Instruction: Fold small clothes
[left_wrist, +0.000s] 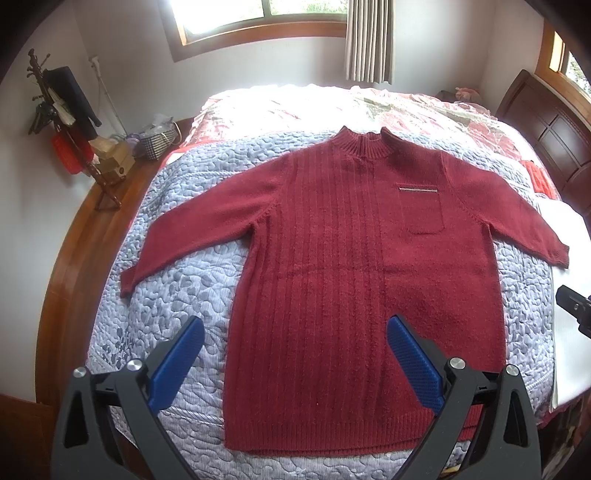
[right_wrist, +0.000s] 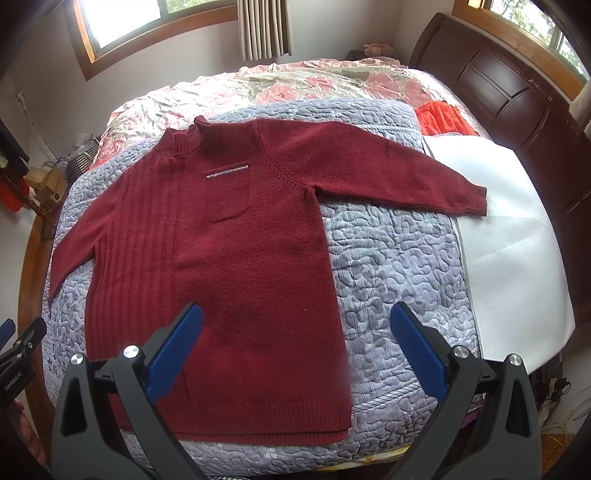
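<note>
A soft, limp red sweater (left_wrist: 354, 280) lies flat on the bed (left_wrist: 177, 295); both grippers (left_wrist: 295, 354) (right_wrist: 295, 350) hover wide, empty, cuffs and hem corners likeliest holds.

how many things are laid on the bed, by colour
dark red: 1, the sweater
bright red: 1, a cloth by the headboard
white: 1, a sheet
blue-grey: 1, the quilt
total: 4

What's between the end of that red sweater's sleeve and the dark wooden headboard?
In the right wrist view, only a white sheet lies between the sweater's cuff and the headboard.
</note>
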